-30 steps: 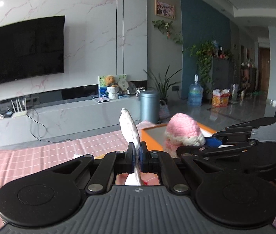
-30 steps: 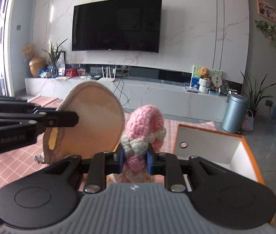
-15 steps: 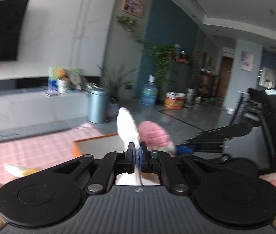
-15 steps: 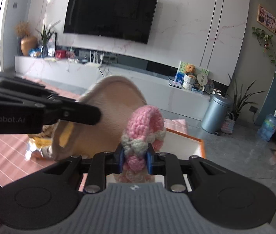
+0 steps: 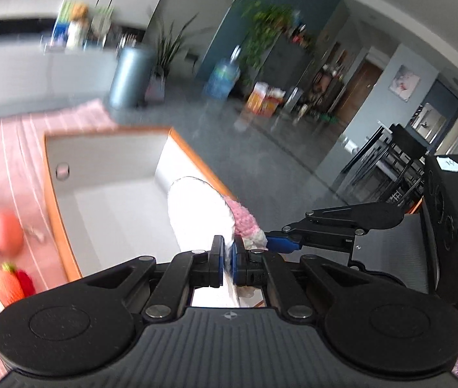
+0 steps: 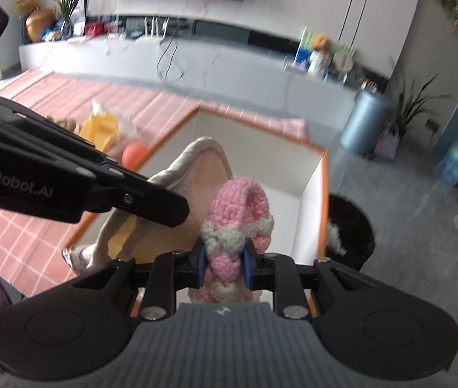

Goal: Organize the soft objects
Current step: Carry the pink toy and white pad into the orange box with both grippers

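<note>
My left gripper (image 5: 227,263) is shut on the thin edge of a flat white-and-beige plush piece (image 5: 200,213). It hangs over the open white box with an orange rim (image 5: 55,207). In the right wrist view that gripper (image 6: 179,208) reaches in from the left, and the beige plush (image 6: 203,168) droops into the box (image 6: 324,194). My right gripper (image 6: 224,265) is shut on a pink and white crochet toy (image 6: 238,210), held upright above the box's near right part. The crochet toy (image 5: 245,223) and right gripper (image 5: 274,241) sit just right of the plush.
The box stands on a pink checked cloth (image 6: 35,236). On the cloth to its left lie an orange ball (image 6: 135,155), a yellow soft toy (image 6: 103,127) and a red strawberry-like toy (image 5: 15,281). A black bin (image 6: 352,229) stands beside the box's right wall.
Both grippers have swung to the right and tipped downward, from beside the box to over its opening. Each keeps its hold on its soft item.
</note>
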`<state>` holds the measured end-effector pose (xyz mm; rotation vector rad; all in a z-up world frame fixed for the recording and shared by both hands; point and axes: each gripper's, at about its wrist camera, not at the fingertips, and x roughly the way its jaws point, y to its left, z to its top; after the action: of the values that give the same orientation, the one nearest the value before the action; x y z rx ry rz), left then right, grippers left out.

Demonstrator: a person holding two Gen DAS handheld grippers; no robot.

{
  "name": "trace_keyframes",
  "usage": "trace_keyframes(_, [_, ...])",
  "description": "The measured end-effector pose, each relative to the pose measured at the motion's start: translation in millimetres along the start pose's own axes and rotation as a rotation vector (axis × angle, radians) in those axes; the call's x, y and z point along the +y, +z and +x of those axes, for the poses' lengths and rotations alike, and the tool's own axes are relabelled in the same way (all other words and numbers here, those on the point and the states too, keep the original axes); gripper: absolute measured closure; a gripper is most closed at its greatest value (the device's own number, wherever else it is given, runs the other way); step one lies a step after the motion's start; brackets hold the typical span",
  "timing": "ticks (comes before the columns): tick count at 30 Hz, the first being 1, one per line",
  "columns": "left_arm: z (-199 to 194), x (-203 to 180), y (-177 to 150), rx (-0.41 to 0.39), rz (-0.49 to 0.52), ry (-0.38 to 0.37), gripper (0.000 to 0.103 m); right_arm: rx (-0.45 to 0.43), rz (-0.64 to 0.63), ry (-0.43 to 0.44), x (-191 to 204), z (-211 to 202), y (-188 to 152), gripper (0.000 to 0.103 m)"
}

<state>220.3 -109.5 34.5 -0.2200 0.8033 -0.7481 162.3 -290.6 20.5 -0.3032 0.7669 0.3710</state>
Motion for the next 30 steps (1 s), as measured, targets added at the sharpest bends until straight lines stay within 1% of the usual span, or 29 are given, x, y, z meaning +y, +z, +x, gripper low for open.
trace_keyframes(2, [9,9,-2,0.043,-0.03,0.004,0.098,0.036,0.01,0.027,-4,13,0,0.082])
trace_keyframes(4, [17,16,-1,0.085,-0.037,0.019,0.098,0.066,0.015,0.05,-5,25,0,0.082])
trace_keyframes(8, [29,21,-3,0.144,-0.035,0.043,0.098,0.117,0.017,0.097,-7,45,3,0.082])
trace_keyframes(11, [33,19,-12,0.202,-0.005,0.091,0.098,0.148,0.015,0.12,-7,55,3,0.082])
trace_keyframes(14, [36,18,-18,0.222,-0.006,0.103,0.098,0.175,0.017,0.139,-5,62,1,0.082])
trace_keyframes(19, [31,14,-21,0.251,0.004,0.135,0.096,0.215,0.021,0.147,-3,71,-2,0.082])
trace_keyframes(20, [31,14,-22,0.251,-0.003,0.136,0.094,0.216,0.025,0.145,-2,72,-2,0.081])
trace_keyframes(21, [30,15,-23,0.253,-0.005,0.138,0.088,0.218,0.03,0.145,-2,72,-2,0.081])
trace_keyframes(22, [29,15,-23,0.252,-0.004,0.142,0.085,0.221,0.034,0.145,-2,72,-2,0.081])
trace_keyframes(23, [28,14,-21,0.248,-0.001,0.141,0.081,0.223,0.038,0.145,-1,73,-2,0.08])
trace_keyframes(24, [27,13,-20,0.245,-0.001,0.14,0.072,0.223,0.041,0.144,0,73,-1,0.079])
trace_keyframes(25, [25,13,-20,0.242,-0.003,0.143,0.064,0.223,0.042,0.142,1,72,-1,0.076])
trace_keyframes(26, [24,12,-19,0.237,-0.007,0.153,0.052,0.22,0.041,0.138,2,70,0,0.075])
trace_keyframes(27, [26,11,-15,0.229,-0.008,0.169,0.047,0.216,0.038,0.134,2,69,0,0.074])
trace_keyframes(28, [25,10,-14,0.221,-0.005,0.181,0.047,0.209,0.036,0.131,3,66,1,0.074])
trace_keyframes(30, [20,11,-14,0.214,-0.014,0.179,0.044,0.199,0.031,0.126,5,61,4,0.072])
